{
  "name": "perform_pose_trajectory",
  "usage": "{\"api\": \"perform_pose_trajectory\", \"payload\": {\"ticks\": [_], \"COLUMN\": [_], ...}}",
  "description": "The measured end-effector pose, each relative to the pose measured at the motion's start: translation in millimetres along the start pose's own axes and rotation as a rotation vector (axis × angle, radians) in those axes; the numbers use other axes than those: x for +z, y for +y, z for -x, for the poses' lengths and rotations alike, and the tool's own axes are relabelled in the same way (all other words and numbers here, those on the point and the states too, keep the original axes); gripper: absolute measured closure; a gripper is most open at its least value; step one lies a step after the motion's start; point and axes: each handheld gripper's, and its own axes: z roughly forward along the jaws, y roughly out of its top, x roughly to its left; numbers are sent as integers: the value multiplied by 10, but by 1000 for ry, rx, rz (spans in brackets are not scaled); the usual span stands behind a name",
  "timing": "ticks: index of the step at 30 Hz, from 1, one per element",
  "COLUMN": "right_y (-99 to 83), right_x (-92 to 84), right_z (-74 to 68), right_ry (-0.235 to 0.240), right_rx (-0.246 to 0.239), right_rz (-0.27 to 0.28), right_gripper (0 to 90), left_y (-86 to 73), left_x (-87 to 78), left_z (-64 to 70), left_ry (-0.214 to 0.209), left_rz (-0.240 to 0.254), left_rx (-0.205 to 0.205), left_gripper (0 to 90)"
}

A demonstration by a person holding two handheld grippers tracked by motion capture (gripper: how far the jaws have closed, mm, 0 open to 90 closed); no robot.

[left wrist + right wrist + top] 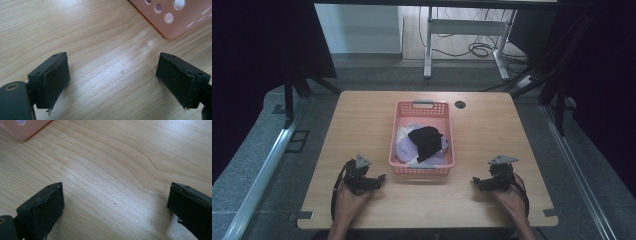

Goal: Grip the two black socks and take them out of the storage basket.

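A light wooden table (362,125) with rounded corners carries a pink perforated plastic basket (422,109), which sits in the middle of the top, slightly nearer the far edge than the near one. Inside the basket lies a heap of clothing: a crumpled black garment (426,141) on top of pale lilac and white fabric (403,148). A small round dark cable hole (460,104) is set in the tabletop just right of the basket's far right corner.

The left gripper (377,181), a black two-jaw tool with a grey three-cornered plate on top, rests near the table's near edge, beside the basket's near left corner, held in the person's left hand (349,196). In the left gripper view its jaws stand spread wide apart with bare wood between them, and the basket's pink corner (175,17) shows just beyond, not touched.

The right gripper (477,182), of the same build, lies near the near edge to the right of the basket, held in the right hand (511,198). Its jaws are likewise spread wide over bare wood, gripping nothing, and a pink corner of the basket (22,128) shows farther off.
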Motion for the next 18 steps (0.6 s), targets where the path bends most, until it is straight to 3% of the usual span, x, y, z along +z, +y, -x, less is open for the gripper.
{"api": "perform_pose_trajectory", "payload": {"ticks": [18], "right_y": [113], "right_x": [-78], "right_z": [-82], "right_ry": [30], "right_rx": [-11], "right_rz": [28], "right_gripper": [0], "left_y": [0], "left_x": [0], "left_z": [0], "left_ry": [1], "left_rz": [0], "left_rx": [0], "left_gripper": [112]}}
